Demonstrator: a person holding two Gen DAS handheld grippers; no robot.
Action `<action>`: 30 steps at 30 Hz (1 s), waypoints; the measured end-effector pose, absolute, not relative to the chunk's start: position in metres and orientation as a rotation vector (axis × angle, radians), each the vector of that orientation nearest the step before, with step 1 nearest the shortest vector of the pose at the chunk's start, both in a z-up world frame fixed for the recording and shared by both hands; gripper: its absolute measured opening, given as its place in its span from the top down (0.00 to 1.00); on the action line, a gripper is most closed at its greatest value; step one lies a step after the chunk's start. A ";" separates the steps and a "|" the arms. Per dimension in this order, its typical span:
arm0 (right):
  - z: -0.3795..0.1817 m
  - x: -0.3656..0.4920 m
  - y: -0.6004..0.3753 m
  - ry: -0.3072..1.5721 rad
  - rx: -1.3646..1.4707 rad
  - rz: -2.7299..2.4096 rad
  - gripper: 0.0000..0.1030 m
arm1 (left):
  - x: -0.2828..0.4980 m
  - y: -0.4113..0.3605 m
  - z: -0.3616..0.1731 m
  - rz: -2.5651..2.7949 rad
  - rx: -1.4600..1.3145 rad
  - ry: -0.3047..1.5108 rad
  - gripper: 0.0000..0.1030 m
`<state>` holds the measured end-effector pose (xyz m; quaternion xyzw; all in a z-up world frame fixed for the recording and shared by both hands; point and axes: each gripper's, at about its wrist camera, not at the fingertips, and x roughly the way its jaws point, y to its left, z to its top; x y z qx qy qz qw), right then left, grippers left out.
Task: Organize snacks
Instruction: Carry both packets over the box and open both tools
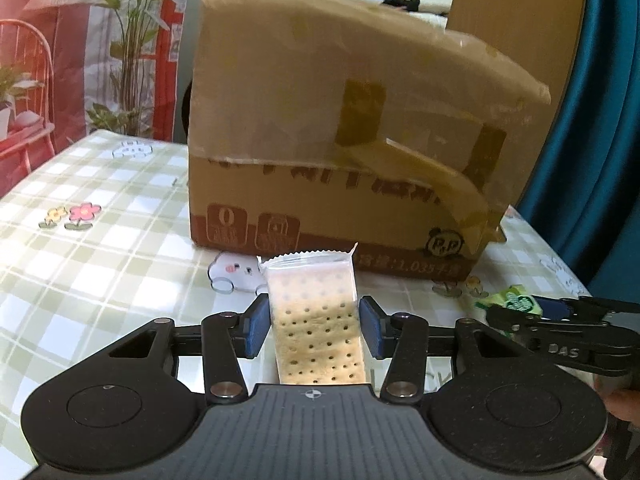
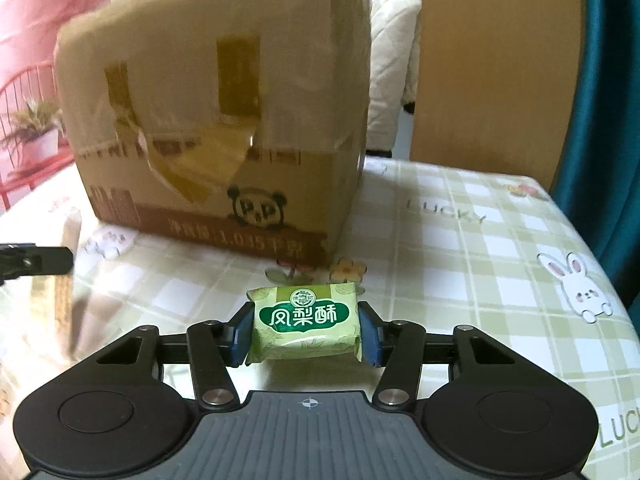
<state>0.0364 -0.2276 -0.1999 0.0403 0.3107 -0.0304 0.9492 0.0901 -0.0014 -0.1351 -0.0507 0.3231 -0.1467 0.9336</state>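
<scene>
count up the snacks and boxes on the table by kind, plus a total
cracker packet, clear wrapper, between the left gripper pads: 1
green pineapple cake packet, between the right gripper pads: 1
cardboard box, taped, on the checked tablecloth: 1
total: 3

A home: beyond the jaws, a checked cartoon-print tablecloth (image 2: pixel 500 240) (rabbits, flowers), a potted plant (image 1: pixel 132 40), a teal curtain (image 1: pixel 600 120) behind.
</scene>
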 end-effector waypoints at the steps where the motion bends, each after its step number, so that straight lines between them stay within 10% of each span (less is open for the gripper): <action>1: -0.195 0.035 -0.229 0.619 0.089 -0.061 0.52 | 0.090 -0.001 -0.133 -0.302 -0.106 0.654 0.52; 30: -0.041 0.023 -0.234 0.260 0.065 0.016 0.52 | 0.100 0.007 -0.037 -0.344 -0.083 0.335 0.52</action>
